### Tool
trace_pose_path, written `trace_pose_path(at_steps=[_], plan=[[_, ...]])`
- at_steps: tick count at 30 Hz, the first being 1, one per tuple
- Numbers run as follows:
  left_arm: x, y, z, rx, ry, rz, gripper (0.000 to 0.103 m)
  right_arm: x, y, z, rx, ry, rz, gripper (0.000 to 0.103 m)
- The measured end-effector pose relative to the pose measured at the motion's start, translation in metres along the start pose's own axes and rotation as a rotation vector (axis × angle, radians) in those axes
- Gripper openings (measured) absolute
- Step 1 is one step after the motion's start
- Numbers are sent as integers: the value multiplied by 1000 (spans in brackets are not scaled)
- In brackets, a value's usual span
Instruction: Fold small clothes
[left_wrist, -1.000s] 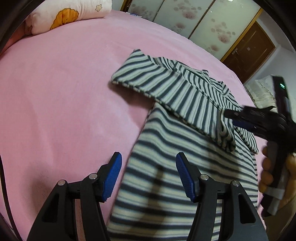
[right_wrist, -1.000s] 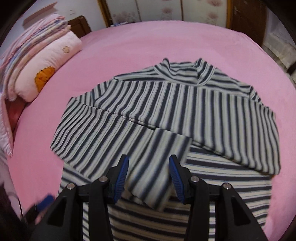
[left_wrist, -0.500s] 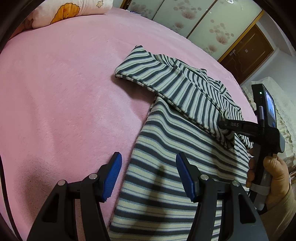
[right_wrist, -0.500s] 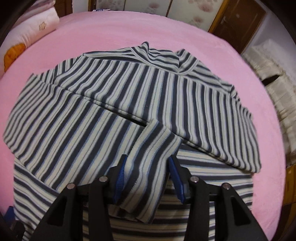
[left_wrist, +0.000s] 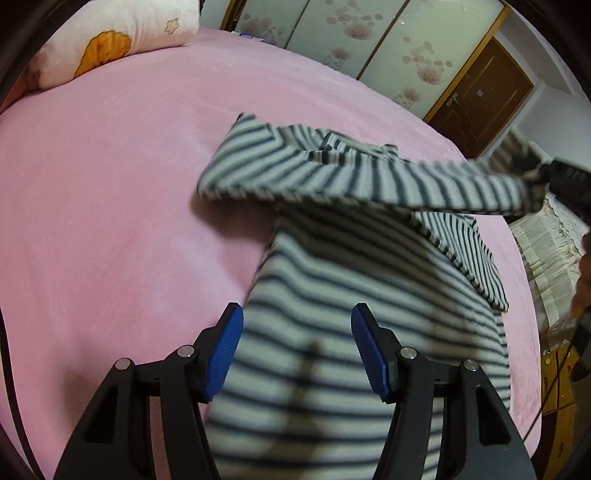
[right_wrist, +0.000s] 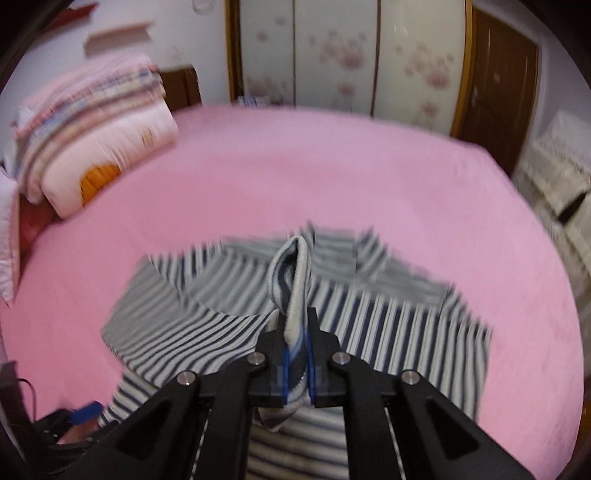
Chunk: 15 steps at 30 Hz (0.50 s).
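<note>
Pink bedding covers a wide bed (left_wrist: 110, 192), with a folded quilt (right_wrist: 107, 147) at its far corner and pale flowered wardrobe doors (right_wrist: 332, 55) and a brown door behind. A small striped top (left_wrist: 369, 295) in navy and cream lies spread across the near part of the bed.

One sleeve (left_wrist: 369, 184) is raised off the body of the top and stretched out sideways — in the left wrist view it runs as a long band from its shoulder near the middle of the bed toward the right edge. The right claw (right_wrist: 297, 354) has just been closing and now pinches the cuff end of that sleeve between its blue pads, the cuff standing up in a loop above the jaws.

The left claw (left_wrist: 295, 350) hovers with jaws apart over the lower body of the top, nothing between its blue pads; the hem lies directly beneath and just ahead of it.

The sleeve's long axis runs across the garment from shoulder to right claw, so the right hand looks placed to carry it back over the chest — the left is nearer the hem.
</note>
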<state>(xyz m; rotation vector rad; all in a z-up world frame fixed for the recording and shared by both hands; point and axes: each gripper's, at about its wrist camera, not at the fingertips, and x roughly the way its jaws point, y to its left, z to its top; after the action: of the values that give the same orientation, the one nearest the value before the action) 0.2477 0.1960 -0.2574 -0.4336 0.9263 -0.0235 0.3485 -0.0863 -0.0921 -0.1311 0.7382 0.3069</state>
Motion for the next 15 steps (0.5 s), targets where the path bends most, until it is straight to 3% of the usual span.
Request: trace_pose_path(at_steps=[3,9,15], plan=[[17,-10,19,5,-18,10,60,-10,-7,26,-26,-88,24,6],[57,-17,47,-27,-10,74,60,-20,-19,56,-35,-182,79,6],[74,-9,54,-95,11,81,60,-34,-2,76,-46,-227,229,6]])
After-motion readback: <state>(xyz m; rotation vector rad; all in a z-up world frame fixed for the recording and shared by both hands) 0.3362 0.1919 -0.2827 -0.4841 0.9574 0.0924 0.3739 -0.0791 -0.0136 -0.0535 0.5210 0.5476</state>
